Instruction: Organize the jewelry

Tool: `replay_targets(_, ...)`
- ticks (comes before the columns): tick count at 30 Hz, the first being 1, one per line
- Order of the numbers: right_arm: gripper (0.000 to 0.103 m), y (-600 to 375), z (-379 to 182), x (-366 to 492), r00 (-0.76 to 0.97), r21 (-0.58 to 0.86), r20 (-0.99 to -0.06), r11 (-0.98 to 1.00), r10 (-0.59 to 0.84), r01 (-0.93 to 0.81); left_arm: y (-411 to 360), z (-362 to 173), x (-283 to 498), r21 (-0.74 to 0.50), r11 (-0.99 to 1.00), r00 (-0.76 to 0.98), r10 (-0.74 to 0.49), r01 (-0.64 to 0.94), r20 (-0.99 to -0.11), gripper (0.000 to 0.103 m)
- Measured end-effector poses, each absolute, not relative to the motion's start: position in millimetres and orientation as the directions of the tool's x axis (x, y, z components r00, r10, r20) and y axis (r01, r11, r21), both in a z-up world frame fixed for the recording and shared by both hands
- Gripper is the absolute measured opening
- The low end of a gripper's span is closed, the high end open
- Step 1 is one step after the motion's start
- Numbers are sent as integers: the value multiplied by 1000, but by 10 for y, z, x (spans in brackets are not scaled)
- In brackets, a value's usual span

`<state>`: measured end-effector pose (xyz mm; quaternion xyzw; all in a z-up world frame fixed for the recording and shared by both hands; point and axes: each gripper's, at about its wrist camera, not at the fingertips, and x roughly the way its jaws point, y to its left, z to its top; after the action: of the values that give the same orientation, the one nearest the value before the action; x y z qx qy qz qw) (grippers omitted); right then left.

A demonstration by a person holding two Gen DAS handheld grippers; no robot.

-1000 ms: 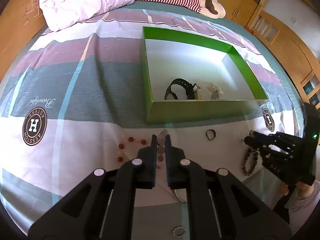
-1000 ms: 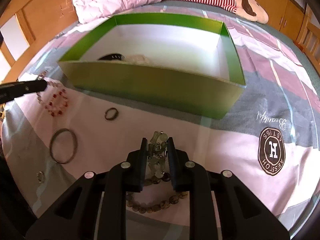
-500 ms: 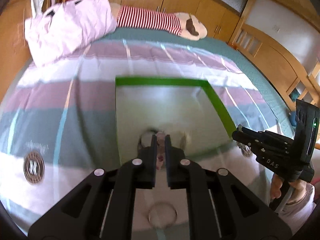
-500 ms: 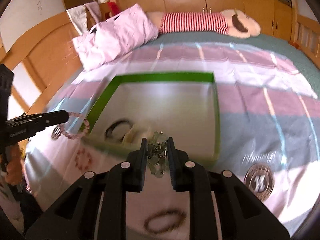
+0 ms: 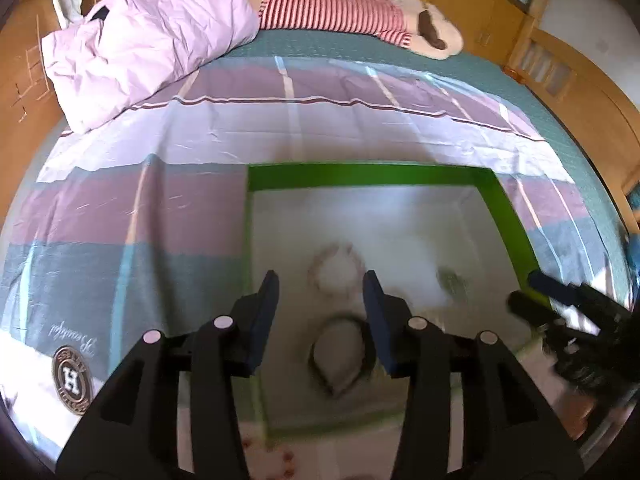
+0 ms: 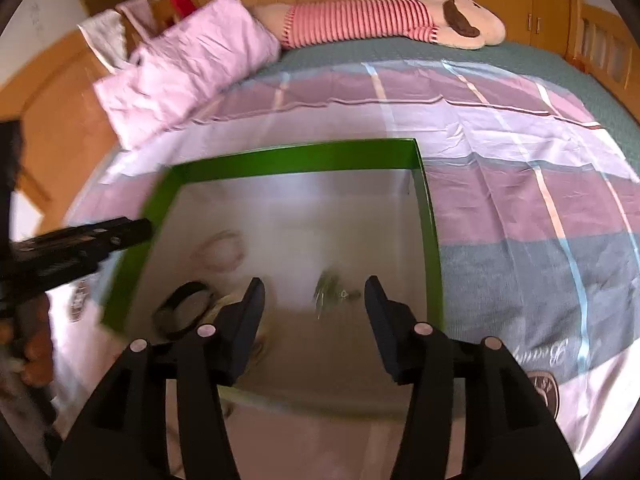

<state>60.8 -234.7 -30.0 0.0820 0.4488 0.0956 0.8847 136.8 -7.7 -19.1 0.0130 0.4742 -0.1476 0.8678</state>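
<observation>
A green box (image 5: pixel 508 216) with a white floor lies on the bed. My left gripper (image 5: pixel 320 284) hangs over it, jaws opening, nothing between them. Below it, blurred, a pink bead bracelet (image 5: pixel 334 270) lies in the box beside a black watch (image 5: pixel 340 356). My right gripper (image 6: pixel 314 292) also hovers over the box (image 6: pixel 428 216), jaws opening and empty; a greenish metal jewelry piece (image 6: pixel 330 290) lies blurred on the box floor beneath them. The pink bracelet (image 6: pixel 220 254) and the black watch (image 6: pixel 184 308) show there too. Each gripper appears at the edge of the other's view.
A striped bedsheet (image 5: pixel 168 208) covers the bed, with a pink pillow (image 5: pixel 140 44) and a striped plush toy (image 5: pixel 360 12) at the far end. Red beads (image 5: pixel 280 456) lie on the sheet before the box. Wooden cabinets ring the bed.
Both grippers lifted their pieces from the sheet, moved over the box and opened. The pink bracelet and the greenish piece dropped out of the jaws into the box.
</observation>
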Motion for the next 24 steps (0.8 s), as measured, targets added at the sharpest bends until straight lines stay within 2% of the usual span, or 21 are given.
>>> replay_targets(4, 53, -2401, -367, 92, 493, 217, -824, 960, 277, -176, 247, -163, 775, -19, 946, 521, -195, 324, -831, 60)
replay_targets(6, 53, -2391, -608, -97, 401, 165, -887, 968, 229, -189, 421, -314, 511, -3, 954, 498, -159, 299, -852, 61)
replay_targets(7, 53, -2377, -744, -180, 376, 81, -916, 982, 141, -173, 456, -379, 449, 3, 959, 489, -141, 282, -861, 61)
replay_targets(9, 53, -2371, -904, -278, 340, 17, -938, 989, 66, -145, 538, -595, 325, 12, 976, 464, -93, 218, -881, 59)
replay_targets(12, 53, -2301, -1055, -389, 284, 59, -953, 984, 106, -167, 561, -821, 225, 63, 985, 456, -17, 160, -890, 59)
replay_targets(14, 51, -2168, -1091, -432, 293, 4, -953, 976, 70, -218, 574, -902, 233, 89, 989, 444, 27, 119, -895, 59)
replay_targets(17, 40, -2001, -1111, -425, 332, -30, -942, 967, 57, -252, 588, -891, 256, 71, 993, 461, 20, 93, -887, 58)
replay_targets(20, 10, -1903, -1086, -404, 407, -25, -909, 966, 86, -259, 476, -860, 248, 72, 987, 468, -4, 143, -884, 59)
replay_targets(24, 10, -1853, -1054, -372, 471, 21, -873, 973, 130, -229, 334, -834, 200, 53, 979, 467, -47, 199, -883, 66)
